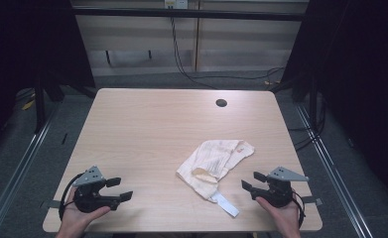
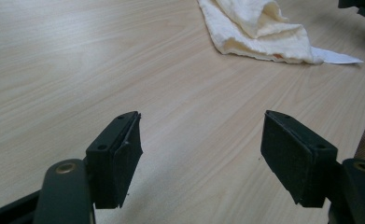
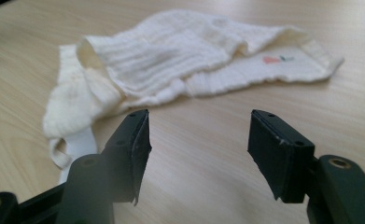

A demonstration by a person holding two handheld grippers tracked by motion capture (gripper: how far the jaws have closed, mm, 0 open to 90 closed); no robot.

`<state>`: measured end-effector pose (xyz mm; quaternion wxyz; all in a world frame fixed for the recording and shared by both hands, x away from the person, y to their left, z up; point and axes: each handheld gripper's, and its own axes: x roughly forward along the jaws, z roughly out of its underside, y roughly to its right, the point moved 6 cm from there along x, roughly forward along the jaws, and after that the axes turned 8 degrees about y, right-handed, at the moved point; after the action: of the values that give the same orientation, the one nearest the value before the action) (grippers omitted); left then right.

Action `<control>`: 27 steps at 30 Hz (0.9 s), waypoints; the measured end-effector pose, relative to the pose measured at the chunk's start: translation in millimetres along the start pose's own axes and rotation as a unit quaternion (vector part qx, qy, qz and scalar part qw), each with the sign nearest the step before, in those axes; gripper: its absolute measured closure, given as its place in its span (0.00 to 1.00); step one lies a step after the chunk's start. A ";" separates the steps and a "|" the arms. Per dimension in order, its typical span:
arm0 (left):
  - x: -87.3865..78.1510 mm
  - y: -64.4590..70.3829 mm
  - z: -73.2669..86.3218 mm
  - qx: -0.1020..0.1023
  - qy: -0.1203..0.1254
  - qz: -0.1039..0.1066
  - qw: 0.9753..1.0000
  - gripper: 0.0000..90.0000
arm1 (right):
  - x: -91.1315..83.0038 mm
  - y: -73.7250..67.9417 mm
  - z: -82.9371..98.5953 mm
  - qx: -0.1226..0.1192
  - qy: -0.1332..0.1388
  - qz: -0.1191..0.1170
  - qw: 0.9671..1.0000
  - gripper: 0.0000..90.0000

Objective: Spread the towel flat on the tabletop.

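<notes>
A crumpled cream cloth (image 1: 214, 161) with a white label (image 1: 226, 204) lies on the wooden table (image 1: 147, 129), right of centre. In the left gripper view the cloth (image 2: 259, 32) lies far ahead, its label (image 2: 339, 57) pointing right. Close before the right gripper's jaws the cloth (image 3: 180, 60) shows a small coloured mark. My left gripper (image 1: 119, 189) rests open at the near left corner, held by a hand, nothing between its jaws. My right gripper (image 1: 253, 181) is open at the near right, a short way from the cloth, also empty.
A round cable hole (image 1: 221, 103) sits near the table's far edge. Cables (image 1: 191, 69) run on the floor behind the table. Dark curtains and metal rails (image 1: 18, 163) flank both sides.
</notes>
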<state>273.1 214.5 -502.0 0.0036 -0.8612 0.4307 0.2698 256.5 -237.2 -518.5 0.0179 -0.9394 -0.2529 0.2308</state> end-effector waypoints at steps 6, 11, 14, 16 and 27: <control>5.6 1.4 -1.8 -0.016 0.001 0.020 1.000 0.36 | 1.4 0.3 2.7 0.019 -0.015 -0.022 0.999 0.50; 6.6 0.4 0.5 -0.013 -0.011 0.013 1.000 0.32 | 4.3 -5.6 6.0 0.027 -0.031 -0.049 0.998 0.43; 6.0 -0.3 -0.3 -0.012 -0.006 0.002 1.000 0.30 | 3.8 -13.6 5.2 0.018 -0.030 -0.056 0.998 0.42; 5.6 -0.4 0.1 -0.015 -0.005 0.002 1.000 0.30 | 3.9 -19.3 4.8 0.017 -0.034 -0.066 0.997 0.44; 4.0 7.4 -1.1 -0.010 0.000 0.022 1.000 0.32 | 8.7 -38.0 -24.6 0.004 -0.024 -0.106 0.994 0.39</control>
<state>270.0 206.6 -501.2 -0.0106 -0.8517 0.4467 0.2738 256.4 -197.8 -494.5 0.0402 -0.9014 -0.3505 0.2509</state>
